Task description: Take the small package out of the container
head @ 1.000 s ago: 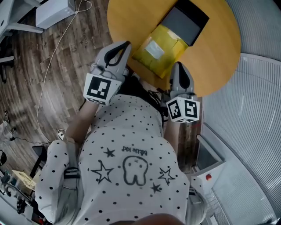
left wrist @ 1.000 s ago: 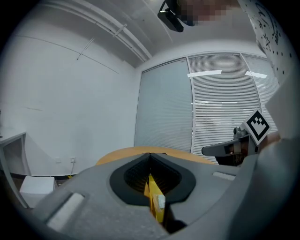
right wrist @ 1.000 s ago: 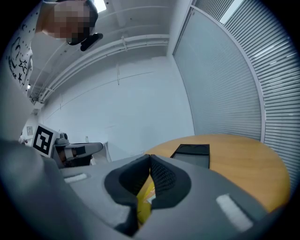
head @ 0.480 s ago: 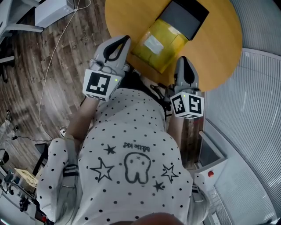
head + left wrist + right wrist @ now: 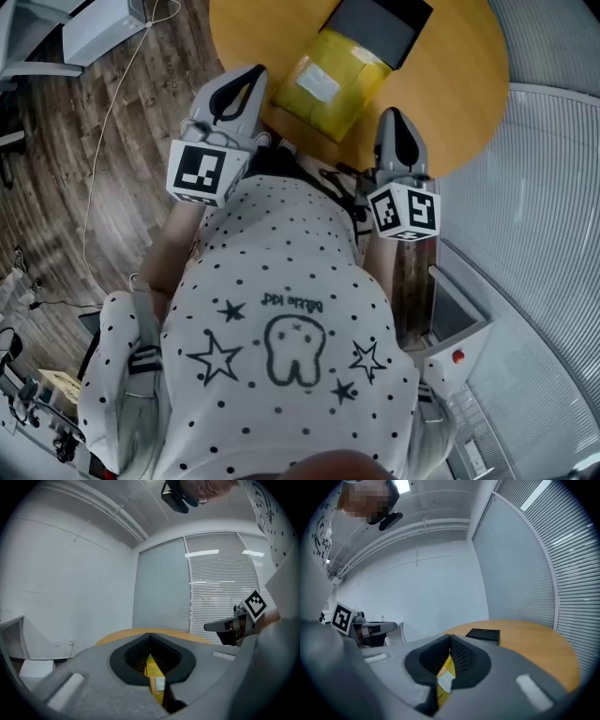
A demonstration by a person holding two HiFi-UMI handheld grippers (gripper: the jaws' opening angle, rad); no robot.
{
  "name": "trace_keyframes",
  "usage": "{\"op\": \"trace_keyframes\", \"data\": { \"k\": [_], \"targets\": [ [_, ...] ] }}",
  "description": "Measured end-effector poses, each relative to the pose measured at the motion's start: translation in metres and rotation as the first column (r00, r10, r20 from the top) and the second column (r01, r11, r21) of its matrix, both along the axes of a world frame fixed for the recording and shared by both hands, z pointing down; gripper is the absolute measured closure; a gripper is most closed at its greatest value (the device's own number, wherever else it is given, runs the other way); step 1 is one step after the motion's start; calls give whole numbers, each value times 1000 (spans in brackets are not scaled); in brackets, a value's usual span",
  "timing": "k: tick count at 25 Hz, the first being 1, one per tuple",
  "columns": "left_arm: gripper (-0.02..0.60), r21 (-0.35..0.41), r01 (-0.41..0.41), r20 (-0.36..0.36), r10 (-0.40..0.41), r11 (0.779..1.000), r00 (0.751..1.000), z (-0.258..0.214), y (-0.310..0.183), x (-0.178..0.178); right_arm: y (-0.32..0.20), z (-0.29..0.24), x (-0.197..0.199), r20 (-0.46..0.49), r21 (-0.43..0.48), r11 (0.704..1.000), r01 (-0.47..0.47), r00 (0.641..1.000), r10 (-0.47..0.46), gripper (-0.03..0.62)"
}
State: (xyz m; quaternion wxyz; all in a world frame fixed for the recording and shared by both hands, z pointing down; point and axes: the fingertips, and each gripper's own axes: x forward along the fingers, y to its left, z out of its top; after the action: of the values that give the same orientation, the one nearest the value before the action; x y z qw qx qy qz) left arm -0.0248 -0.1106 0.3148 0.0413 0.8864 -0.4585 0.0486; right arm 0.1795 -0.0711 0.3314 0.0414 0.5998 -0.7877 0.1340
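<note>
Small package: yellow, white label, lying flat on the round wooden table, upper centre of the head view; its far end meets the black container.
Left gripper: just left of the package, jaws closed, gripping nothing.
Right gripper: lower right of the package, jaws closed, gripping nothing.

Yellow package flat, touching black container.
</note>
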Motion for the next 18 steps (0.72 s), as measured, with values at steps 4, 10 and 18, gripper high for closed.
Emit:
{"op": "trace_keyframes", "data": {
  "k": [4,10,18],
  "targets": [
    [572,3,3,-17,-3,1000,1000,-5,-1,-1,3,-6,11,-19,6,1000,-27,999,27,589],
    [572,11,-22,-28,22,1000,999,-13,-11,14,4,-14,35,-39,-2,998,-58,998,58,589],
    [572,-6,-43,-31,43,999,999,-13,-4,24,12,-21,48,-59,-1,998,-69,996,69,589]
  ]
}}
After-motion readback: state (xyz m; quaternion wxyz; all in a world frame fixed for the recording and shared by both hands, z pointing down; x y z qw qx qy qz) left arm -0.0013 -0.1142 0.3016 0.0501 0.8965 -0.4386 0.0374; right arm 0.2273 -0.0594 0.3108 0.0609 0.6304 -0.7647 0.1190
